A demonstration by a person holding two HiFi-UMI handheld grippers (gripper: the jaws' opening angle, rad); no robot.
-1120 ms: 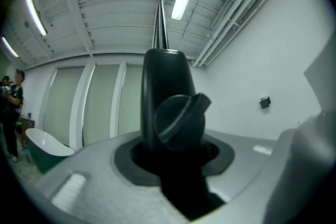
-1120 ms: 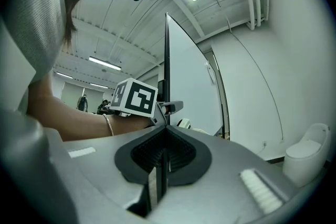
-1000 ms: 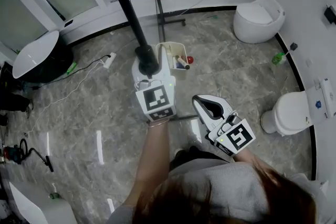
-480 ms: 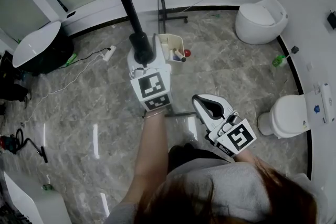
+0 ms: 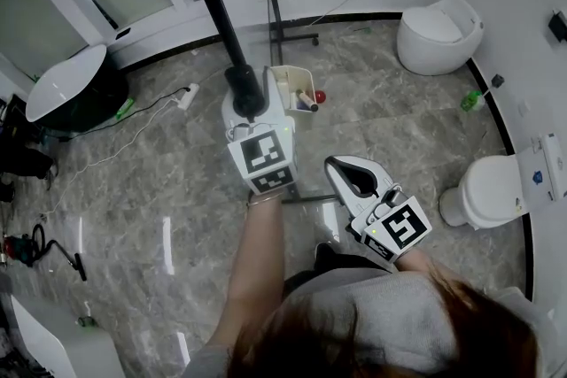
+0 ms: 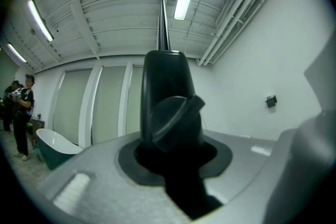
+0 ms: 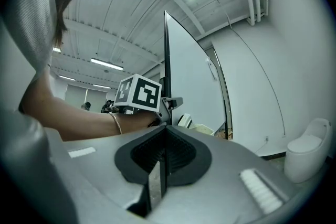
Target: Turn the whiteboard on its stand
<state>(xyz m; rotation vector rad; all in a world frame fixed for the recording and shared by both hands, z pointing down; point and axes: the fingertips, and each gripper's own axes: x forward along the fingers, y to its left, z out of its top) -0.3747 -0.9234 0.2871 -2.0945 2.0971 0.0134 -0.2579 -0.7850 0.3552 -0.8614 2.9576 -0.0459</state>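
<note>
The whiteboard [image 7: 189, 81] stands edge-on in the right gripper view, on a black post [image 5: 217, 4]. My left gripper [image 5: 251, 106] reaches level to a black knob [image 5: 245, 88] on that post. In the left gripper view the knob [image 6: 168, 113] fills the space between the jaws, with the left gripper [image 6: 173, 162] shut on it. Its jaws have just been closing, with the knob between them. My right gripper [image 5: 347, 173] hangs back near my body, shut and empty, and the right gripper [image 7: 161, 152] shows its pads together.
A white marker tray [image 5: 285, 75] hangs just right of the knob. The stand's foot [image 5: 288, 38] lies on the marble floor. A toilet [image 5: 487, 190] and a round white fixture [image 5: 438, 31] stand at the right. A dark tub [image 5: 66, 88] and a power strip [image 5: 184, 97] are on the left.
Apart from a slight sway of the head view, nothing has visibly moved. The left gripper stays at the knob and the right gripper keeps its place.
</note>
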